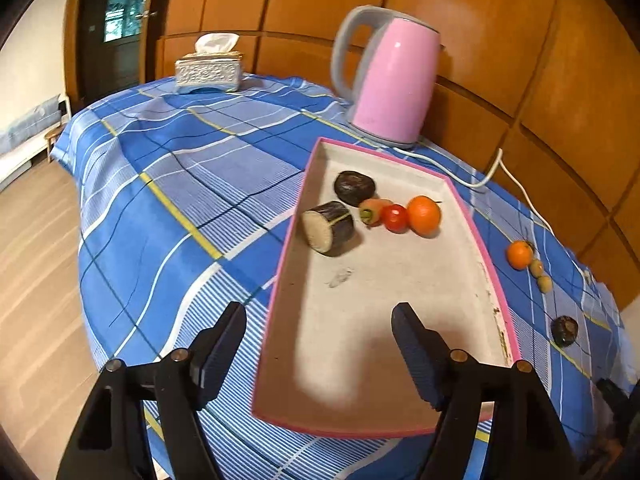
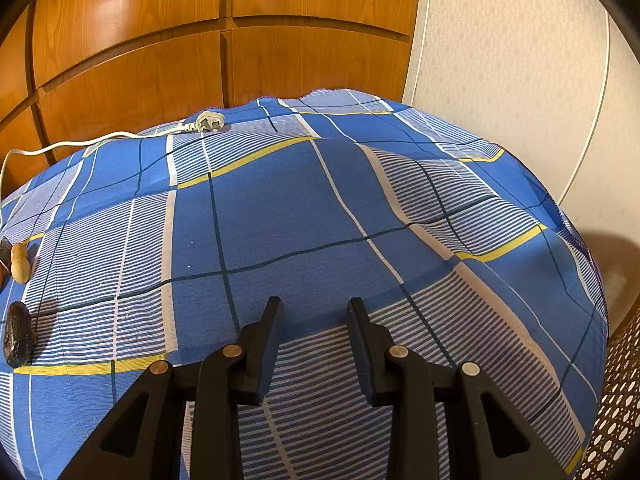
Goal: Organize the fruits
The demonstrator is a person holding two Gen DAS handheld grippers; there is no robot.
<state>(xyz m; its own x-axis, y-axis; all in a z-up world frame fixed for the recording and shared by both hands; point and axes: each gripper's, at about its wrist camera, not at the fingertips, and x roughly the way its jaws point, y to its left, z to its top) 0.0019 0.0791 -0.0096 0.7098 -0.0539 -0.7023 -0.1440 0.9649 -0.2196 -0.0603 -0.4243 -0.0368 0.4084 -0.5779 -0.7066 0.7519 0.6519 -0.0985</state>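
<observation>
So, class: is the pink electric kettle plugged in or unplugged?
Unplugged. The pink electric kettle has a white cord trailing across the checked tablecloth; its white plug lies loose there.

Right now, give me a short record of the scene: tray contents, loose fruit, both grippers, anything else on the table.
tray: two dark pieces, carrot, tomato, orange
loose fruit: second orange, two small green fruits, dark fruit, all on the cloth right of the tray
left gripper: open, empty, above the tray's near end
right gripper: open, empty, over bare cloth
other: kettle, tissue box
</observation>
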